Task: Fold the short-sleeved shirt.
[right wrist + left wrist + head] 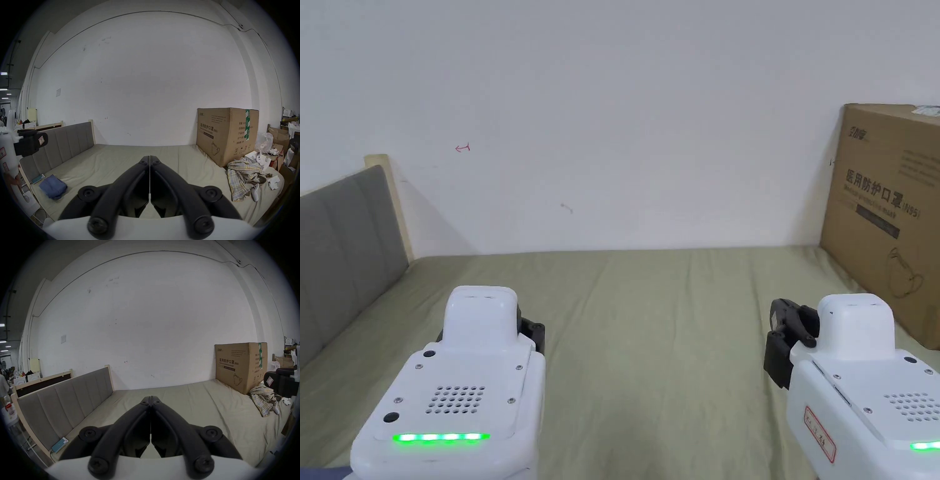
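A crumpled plaid shirt (243, 177) lies at the bed's right edge, in front of a cardboard box; it also shows in the left gripper view (263, 400). A blue garment (52, 186) sits folded at the bed's left side near the headboard. My left gripper (151, 398) is shut with nothing between its jaws, held above the left of the bed (532, 334). My right gripper (149, 158) is shut and empty too, hovering over the right of the bed (787, 337). Both are well away from either garment.
The olive sheet of the bed (662, 325) stretches to the white wall. A large cardboard box (887, 212) stands at the back right. A grey padded headboard (344, 250) runs along the left. A white controller (254, 191) and paper scraps lie by the plaid shirt.
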